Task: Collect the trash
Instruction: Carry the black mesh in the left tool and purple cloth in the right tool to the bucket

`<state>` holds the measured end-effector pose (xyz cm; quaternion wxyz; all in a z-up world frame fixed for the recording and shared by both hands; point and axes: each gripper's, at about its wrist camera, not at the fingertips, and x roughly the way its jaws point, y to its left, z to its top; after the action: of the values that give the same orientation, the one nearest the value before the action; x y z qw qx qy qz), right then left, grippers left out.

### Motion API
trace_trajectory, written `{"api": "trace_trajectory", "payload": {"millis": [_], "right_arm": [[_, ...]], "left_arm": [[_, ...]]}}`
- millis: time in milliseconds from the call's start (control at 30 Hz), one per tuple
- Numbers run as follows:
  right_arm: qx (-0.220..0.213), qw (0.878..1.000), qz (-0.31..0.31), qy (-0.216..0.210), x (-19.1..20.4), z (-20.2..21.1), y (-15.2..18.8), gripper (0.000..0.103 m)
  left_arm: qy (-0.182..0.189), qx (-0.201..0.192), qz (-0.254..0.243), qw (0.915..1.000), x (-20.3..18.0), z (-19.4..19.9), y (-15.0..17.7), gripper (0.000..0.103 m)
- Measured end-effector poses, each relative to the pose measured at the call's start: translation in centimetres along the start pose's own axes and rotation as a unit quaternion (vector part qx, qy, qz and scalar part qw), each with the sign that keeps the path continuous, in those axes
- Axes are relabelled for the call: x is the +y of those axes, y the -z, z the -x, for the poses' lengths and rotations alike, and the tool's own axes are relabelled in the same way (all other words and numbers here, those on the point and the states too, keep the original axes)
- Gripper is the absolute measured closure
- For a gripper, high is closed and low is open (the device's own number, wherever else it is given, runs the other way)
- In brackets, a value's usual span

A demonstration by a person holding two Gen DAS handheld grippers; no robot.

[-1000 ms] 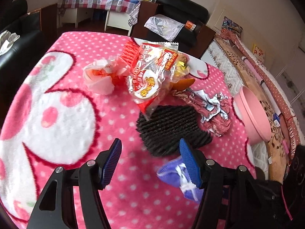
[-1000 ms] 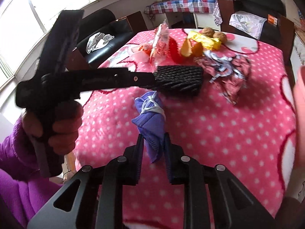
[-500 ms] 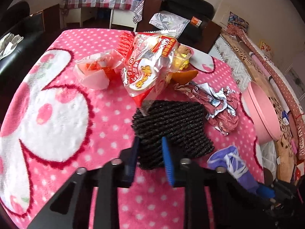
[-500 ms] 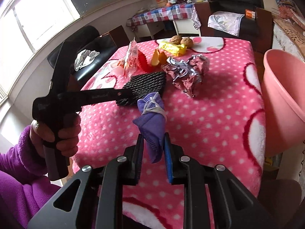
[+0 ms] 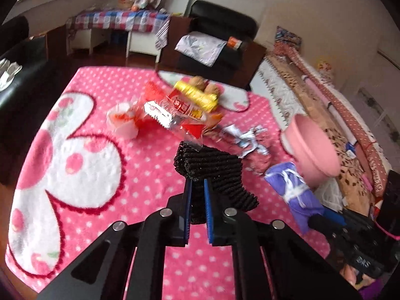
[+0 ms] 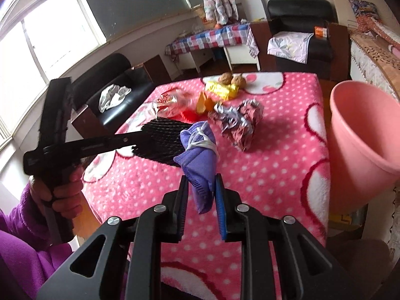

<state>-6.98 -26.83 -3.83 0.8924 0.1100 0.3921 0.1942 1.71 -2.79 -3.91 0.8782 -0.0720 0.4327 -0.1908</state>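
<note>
My left gripper is shut on a black foam net and holds it above the pink dotted table; the net also shows in the right wrist view. My right gripper is shut on a purple cloth wad, held over the table, left of the pink bin. The wad and bin also show in the left wrist view. A clear snack wrapper, a yellow wrapper, a foil wrapper and a white-orange bag lie on the table.
Two walnuts and orange peel lie at the table's far end. A black armchair and a checkered side table stand beyond. A black sofa is on the left.
My left gripper closed on the black net and lifted it off the table. My right gripper raised the purple wad and moved nearer the pink bin. The snack wrapper slid off the net.
</note>
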Motion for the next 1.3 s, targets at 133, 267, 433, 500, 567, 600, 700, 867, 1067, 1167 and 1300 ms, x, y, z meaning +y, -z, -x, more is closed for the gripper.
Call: {"api": "trace_trajectory", "payload": {"millis": [133,267,433,500,567,600,700,867,1067,1167,1300], "right_arm": [[-0.023,1.000,-0.007,0.006,-0.3,1.1,-0.5,0.082],[-0.040,0.999,-0.017,0.010,-0.8,1.9,-1.0,0.082],[-0.063,0.997,-0.030,0.022,-1.8,3.0,-1.5,0.082],[-0.070,0.997,-0.036,0.026,-2.1,3.3,-1.7,0.082],[-0.082,0.995,-0.043,0.032,-2.6,3.8,-2.0,0.082],[-0.086,0.995,-0.045,0.035,-2.9,4.0,-2.0,0.082],[-0.102,0.992,-0.055,0.048,-3.7,4.8,-2.3,0.082],[-0.129,0.985,-0.088,0.073,-6.0,5.9,-2.8,0.082],[-0.153,0.974,-0.129,0.109,-9.1,7.0,-2.9,0.082],[-0.163,0.967,-0.148,0.127,-10.7,7.3,-2.8,0.082],[-0.170,0.958,-0.169,0.154,-12.9,7.5,-2.5,0.082]], "left_arm": [[0.013,-0.026,-0.015,0.9995,-1.2,1.9,-0.6,0.094],[0.036,-0.052,-0.019,0.9978,-2.1,3.7,-1.4,0.094],[0.033,-0.080,-0.022,0.9960,-2.9,5.3,-2.7,0.094],[0.034,-0.086,-0.022,0.9955,-3.2,5.5,-3.1,0.094],[0.035,-0.091,-0.022,0.9950,-3.7,5.6,-3.6,0.094],[0.036,-0.092,-0.023,0.9948,-3.8,5.6,-3.8,0.094],[0.040,-0.097,-0.030,0.9940,-5.0,5.3,-4.5,0.094],[0.049,-0.096,-0.052,0.9928,-7.8,3.9,-5.4,0.094],[0.054,-0.095,-0.087,0.9902,-11.8,1.6,-6.5,0.094],[0.053,-0.095,-0.108,0.9881,-13.7,0.2,-7.0,0.094],[0.059,-0.087,-0.135,0.9853,-17.0,-2.0,-7.5,0.094]]}}
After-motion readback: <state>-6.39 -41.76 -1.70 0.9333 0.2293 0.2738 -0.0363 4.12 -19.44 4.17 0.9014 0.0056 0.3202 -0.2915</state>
